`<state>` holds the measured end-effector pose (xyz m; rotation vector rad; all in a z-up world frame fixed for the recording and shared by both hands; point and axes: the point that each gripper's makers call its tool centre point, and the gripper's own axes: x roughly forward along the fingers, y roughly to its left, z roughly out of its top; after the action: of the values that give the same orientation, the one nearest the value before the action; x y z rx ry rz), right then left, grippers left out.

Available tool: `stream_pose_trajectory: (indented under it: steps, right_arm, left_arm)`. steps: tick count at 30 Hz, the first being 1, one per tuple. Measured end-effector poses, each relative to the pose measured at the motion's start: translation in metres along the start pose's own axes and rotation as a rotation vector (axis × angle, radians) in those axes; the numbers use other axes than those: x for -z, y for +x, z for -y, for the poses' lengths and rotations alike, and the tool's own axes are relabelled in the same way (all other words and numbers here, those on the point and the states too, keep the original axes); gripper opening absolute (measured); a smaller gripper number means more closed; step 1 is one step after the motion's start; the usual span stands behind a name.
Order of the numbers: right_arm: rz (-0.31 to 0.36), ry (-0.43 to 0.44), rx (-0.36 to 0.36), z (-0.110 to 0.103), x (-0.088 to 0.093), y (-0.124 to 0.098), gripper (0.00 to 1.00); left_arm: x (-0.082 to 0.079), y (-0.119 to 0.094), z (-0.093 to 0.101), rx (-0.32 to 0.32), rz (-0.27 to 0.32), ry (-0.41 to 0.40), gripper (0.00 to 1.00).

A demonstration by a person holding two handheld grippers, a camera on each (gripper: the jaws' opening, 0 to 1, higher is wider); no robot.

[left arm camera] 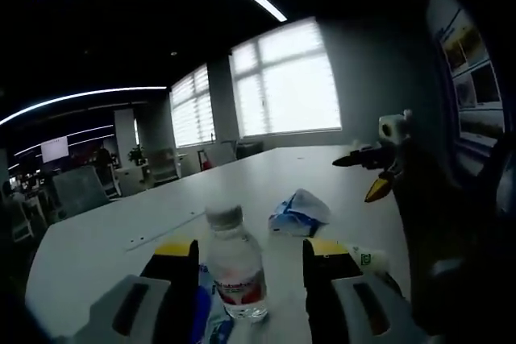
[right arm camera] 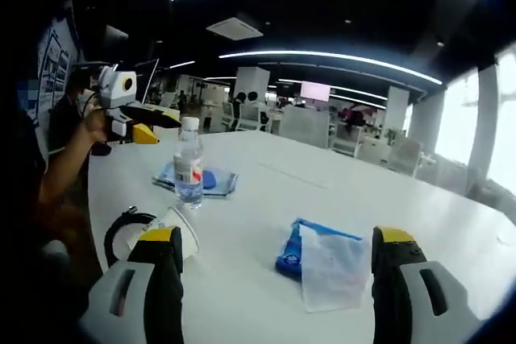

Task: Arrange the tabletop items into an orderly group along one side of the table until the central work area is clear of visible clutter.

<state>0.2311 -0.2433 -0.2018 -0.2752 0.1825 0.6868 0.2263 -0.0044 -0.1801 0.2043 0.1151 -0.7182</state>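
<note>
A clear water bottle [left arm camera: 235,270] with a red label stands upright on a flat blue packet [left arm camera: 203,319], ahead of my left gripper [left arm camera: 251,247], whose jaws are open wide on either side of it. The same bottle [right arm camera: 189,165] and blue packet [right arm camera: 211,180] sit at the left of the white table [right arm camera: 322,191]. A blue and white tissue pack [right arm camera: 321,264] lies just in front of my right gripper [right arm camera: 278,238], which is open and holds nothing. The tissue pack [left arm camera: 299,212] lies beyond the bottle. My right gripper [left arm camera: 377,163] hangs above the table's right side.
A black cable loop [right arm camera: 119,230] and a small white wrapper [right arm camera: 176,226] lie near the table's edge by my right gripper's left jaw. A person's arm [right arm camera: 68,163] holds my left gripper [right arm camera: 131,117]. Chairs [right arm camera: 306,125] ring the far side.
</note>
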Motion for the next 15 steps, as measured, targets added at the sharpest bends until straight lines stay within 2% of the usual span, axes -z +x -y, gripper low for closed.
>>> stream_pose_trajectory:
  steps: [15]
  right_arm:
    - [0.018, -0.016, -0.081, -0.026, -0.020, 0.024, 0.94]
  left_arm:
    - [0.016, 0.006, -0.006, -0.027, -0.004, -0.012, 0.51]
